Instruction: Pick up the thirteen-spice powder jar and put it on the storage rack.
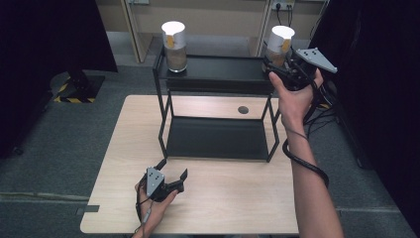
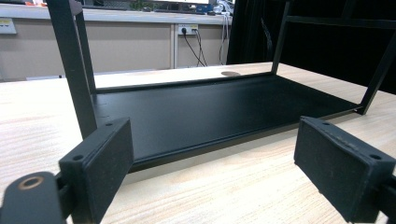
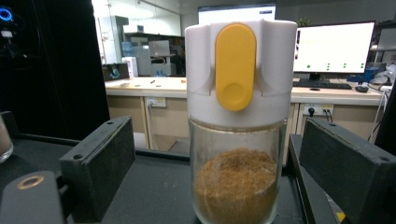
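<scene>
Pale wood makes up the table, which stands on grey carpet with dark curtains to either side and a beige counter along the back wall. On the far half of the table stands a black two-tier rack, its lower shelf bare and its upper shelf carrying two glass jars with white lids, one at each end. The left jar stands alone at the rack's left end. The right jar stands at the right end, and the right gripper is held up to it by a hand reaching in from the near side, a black cable looping down along the forearm. From the right gripper view the jar stands upright on the shelf between the two black jaws, brown powder filling its lower part and a yellow tab on the front of its white lid; there is a clear gap between the glass and each pad, so the jaws stand apart around it without pressing on it. The left gripper rests low over the near part of the table, well apart from both jars, pointing toward the rack. In the left gripper view its jaws are spread wide with nothing between them, looking across the wood at the rack's lower shelf.
</scene>
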`<action>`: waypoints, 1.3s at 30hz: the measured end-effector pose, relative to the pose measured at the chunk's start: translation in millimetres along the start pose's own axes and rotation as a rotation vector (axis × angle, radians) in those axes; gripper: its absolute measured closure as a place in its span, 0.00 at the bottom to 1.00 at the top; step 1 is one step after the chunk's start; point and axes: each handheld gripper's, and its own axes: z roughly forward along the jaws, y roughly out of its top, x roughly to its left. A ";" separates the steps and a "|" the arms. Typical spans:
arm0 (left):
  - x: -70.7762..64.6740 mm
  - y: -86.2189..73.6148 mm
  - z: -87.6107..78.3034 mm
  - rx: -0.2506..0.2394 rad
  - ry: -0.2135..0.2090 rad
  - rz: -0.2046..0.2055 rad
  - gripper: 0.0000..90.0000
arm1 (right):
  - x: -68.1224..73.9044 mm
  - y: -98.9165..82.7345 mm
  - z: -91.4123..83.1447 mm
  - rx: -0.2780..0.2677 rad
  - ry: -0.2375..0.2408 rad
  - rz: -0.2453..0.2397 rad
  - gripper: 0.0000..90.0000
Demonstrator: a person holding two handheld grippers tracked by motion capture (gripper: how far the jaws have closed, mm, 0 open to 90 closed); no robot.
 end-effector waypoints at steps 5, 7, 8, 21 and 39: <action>0.0 0.2 -0.1 0.001 0.000 0.000 0.12 | 0.0 -3.0 -4.6 0.000 0.010 -0.012 0.12; 0.0 0.2 -0.2 0.001 0.000 -0.001 0.12 | 0.5 -4.2 -6.3 0.003 0.012 -0.013 0.12; -0.4 -0.3 0.0 -0.002 0.001 -0.005 0.12 | 0.4 -4.9 -7.3 0.003 0.013 -0.015 0.12; -0.3 -0.2 0.0 -0.002 0.000 -0.003 0.12 | 1.5 -18.2 -23.9 -0.014 0.032 -0.026 0.12; -0.4 -0.2 -0.1 -0.002 0.001 -0.001 0.12 | 3.6 -36.8 -39.7 -0.014 0.058 -0.035 0.11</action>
